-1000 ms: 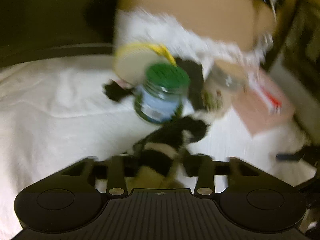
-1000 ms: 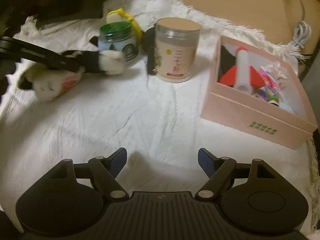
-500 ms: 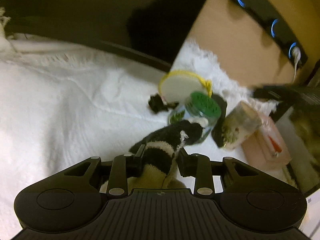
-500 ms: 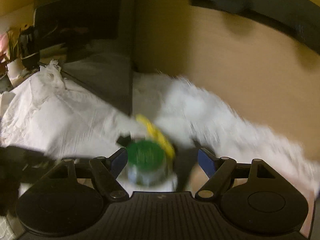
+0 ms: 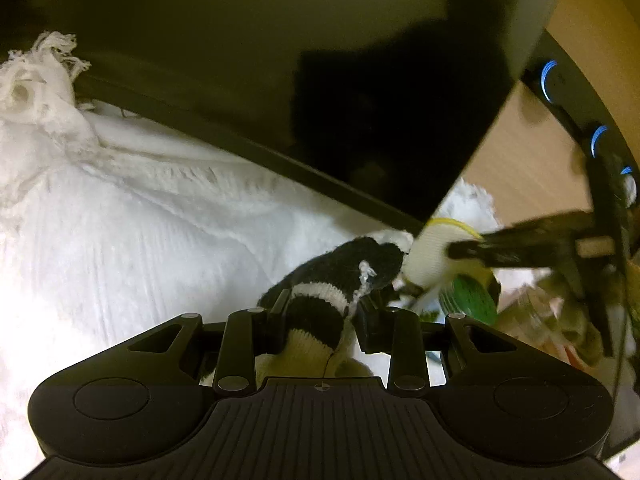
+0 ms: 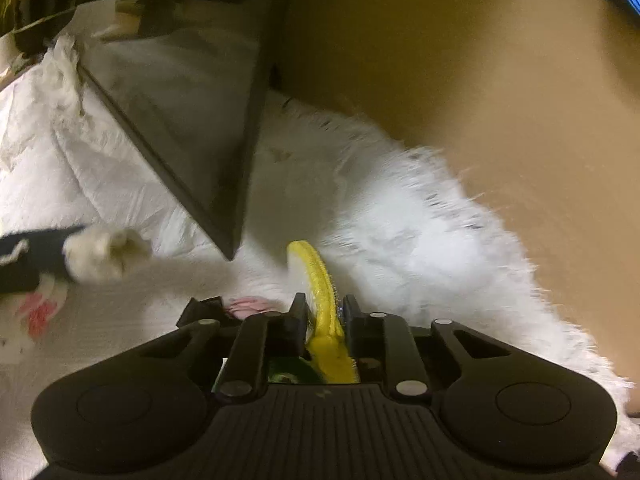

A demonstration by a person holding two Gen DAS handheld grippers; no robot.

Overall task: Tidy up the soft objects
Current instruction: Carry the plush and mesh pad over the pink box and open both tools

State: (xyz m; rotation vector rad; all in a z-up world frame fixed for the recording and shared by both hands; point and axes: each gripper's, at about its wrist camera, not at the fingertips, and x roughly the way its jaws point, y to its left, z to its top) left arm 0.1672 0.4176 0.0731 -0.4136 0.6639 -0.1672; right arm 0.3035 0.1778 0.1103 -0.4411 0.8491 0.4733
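right tongs (image 6: 325, 314) have just snapped together on a yellow-rimmed pad (image 6: 318, 280); left tongs (image 5: 320, 312) pinch a sock (image 5: 324, 296). thin edge grip may slip; green-lidded jar (image 5: 470, 300) nearby could topple.

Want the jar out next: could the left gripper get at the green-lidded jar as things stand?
Probably not. The left gripper is shut on the black-and-white sock, and the right gripper, clamping the yellow-rimmed pad, reaches across just above the green-lidded jar.

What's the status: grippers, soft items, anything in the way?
Left gripper shut on black-and-white sock. Right gripper just closed on yellow-rimmed pad. Green-lidded jar close beside pad; dark panel nearby.
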